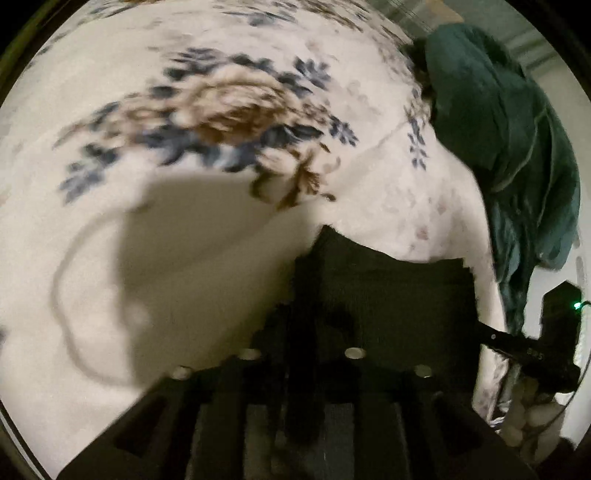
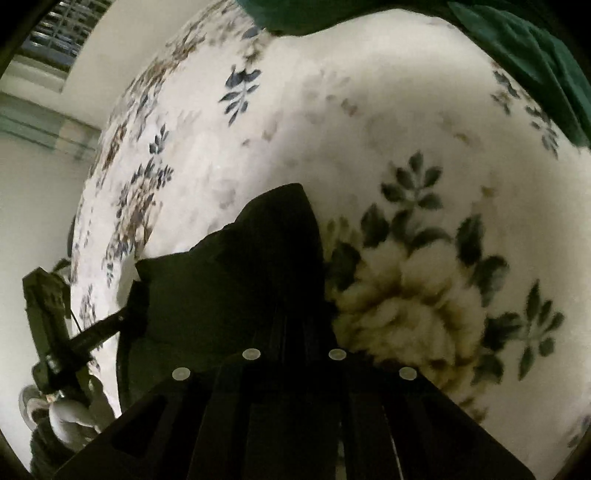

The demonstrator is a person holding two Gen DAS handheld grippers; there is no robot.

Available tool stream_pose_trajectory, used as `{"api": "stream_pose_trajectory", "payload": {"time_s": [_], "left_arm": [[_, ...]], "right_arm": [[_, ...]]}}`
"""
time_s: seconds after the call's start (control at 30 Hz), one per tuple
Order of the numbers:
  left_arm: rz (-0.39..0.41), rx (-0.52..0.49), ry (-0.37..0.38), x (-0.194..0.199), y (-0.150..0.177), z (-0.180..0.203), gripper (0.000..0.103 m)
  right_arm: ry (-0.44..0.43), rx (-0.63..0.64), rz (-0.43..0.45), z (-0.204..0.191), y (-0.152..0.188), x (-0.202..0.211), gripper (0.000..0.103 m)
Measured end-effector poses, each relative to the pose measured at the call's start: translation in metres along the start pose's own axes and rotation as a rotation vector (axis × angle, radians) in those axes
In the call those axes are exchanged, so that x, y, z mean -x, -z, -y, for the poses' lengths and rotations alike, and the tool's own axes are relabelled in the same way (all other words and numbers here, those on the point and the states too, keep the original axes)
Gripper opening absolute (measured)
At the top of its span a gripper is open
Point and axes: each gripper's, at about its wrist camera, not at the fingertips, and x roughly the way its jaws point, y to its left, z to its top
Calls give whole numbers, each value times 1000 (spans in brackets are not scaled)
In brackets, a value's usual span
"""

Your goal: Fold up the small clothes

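A small black garment (image 1: 388, 284) hangs stretched between my two grippers above a white floral blanket (image 1: 221, 92). My left gripper (image 1: 303, 295) is shut on its left edge. In the right wrist view the same black garment (image 2: 229, 273) bunches up over my right gripper (image 2: 295, 295), which is shut on it. The right gripper also shows in the left wrist view (image 1: 484, 332), pinching the far edge of the cloth. The left gripper shows at the left of the right wrist view (image 2: 125, 317), pinching the other edge.
A dark green garment (image 1: 509, 147) lies heaped on the blanket's far right; it also shows at the top of the right wrist view (image 2: 535, 55). A thin cable (image 1: 62, 295) loops over the blanket at left. A wall and window (image 2: 55, 29) stand beyond the bed.
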Motion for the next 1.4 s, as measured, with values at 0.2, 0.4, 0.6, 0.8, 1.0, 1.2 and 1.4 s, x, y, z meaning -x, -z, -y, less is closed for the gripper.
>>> {"api": "stream_pose_trajectory", "payload": {"time_s": [0.2, 0.4, 0.6, 0.8, 1.0, 1.2, 1.4], "left_arm": [[2, 41, 77, 51, 74, -14, 66], [14, 74, -20, 75, 170, -20, 66], [-31, 57, -2, 59, 210, -14, 64], [33, 3, 70, 40, 200, 2, 22], [33, 303, 378, 48, 202, -56, 17], [-34, 262, 247, 43, 198, -64, 26], [32, 263, 173, 70, 243, -28, 88]], "right_arm": [[-102, 6, -23, 8, 22, 40, 51], [-103, -75, -111, 27, 89, 51, 51], [-100, -159, -124, 43, 165, 60, 51], [-108, -192, -159, 47, 203, 28, 35], [-154, -198, -102, 49, 208, 46, 15], [-25, -69, -155, 41, 208, 29, 9], [-137, -91, -156, 51, 189, 55, 59]]}}
